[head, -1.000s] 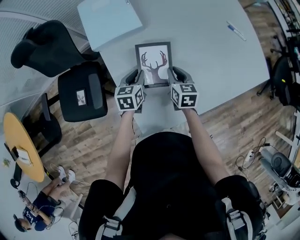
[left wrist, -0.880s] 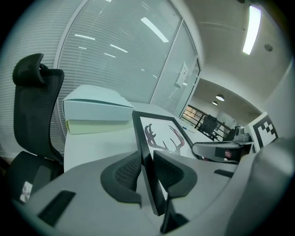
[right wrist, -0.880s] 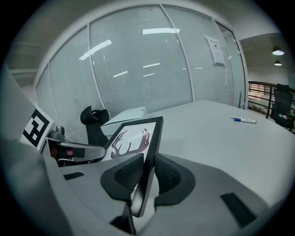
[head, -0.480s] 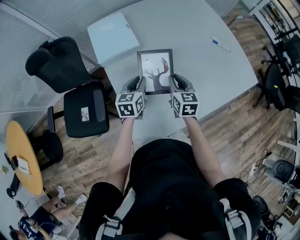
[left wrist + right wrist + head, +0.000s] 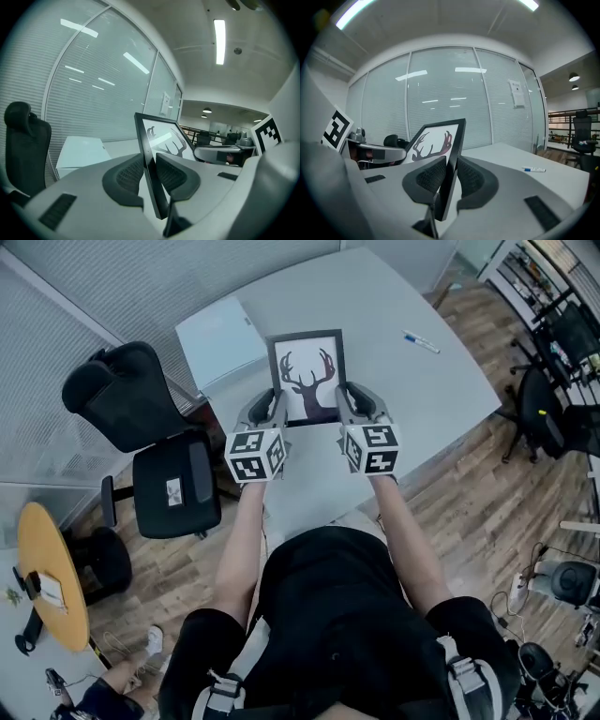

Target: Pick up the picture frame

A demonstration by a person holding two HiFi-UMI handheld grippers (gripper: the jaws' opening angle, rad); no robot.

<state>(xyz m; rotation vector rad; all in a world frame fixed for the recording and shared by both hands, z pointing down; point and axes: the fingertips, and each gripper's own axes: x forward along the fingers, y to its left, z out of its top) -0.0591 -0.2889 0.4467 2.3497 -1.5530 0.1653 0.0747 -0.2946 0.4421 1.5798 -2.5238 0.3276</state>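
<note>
A black picture frame [image 5: 306, 376] with an antlered deer print is held up above the grey table [image 5: 412, 399], one gripper on each side edge. My left gripper [image 5: 272, 411] is shut on the frame's left edge [image 5: 149, 159], the black rim pinched between both pads. My right gripper [image 5: 343, 407] is shut on the right edge [image 5: 451, 168] the same way. In the left gripper view the right gripper [image 5: 220, 154] shows past the frame; in the right gripper view the left gripper [image 5: 375, 152] shows at the left.
A white flat box [image 5: 217, 341] lies on the table's far left part. A blue-capped marker [image 5: 420, 342] lies at the table's right. A black office chair [image 5: 150, 446] stands left of the table, a yellow round table [image 5: 52, 568] further left. Glass walls with blinds stand behind.
Both grippers have risen together with the frame, lifting it off the table. The frame's top has tipped up toward the head camera. The grips look the same.
</note>
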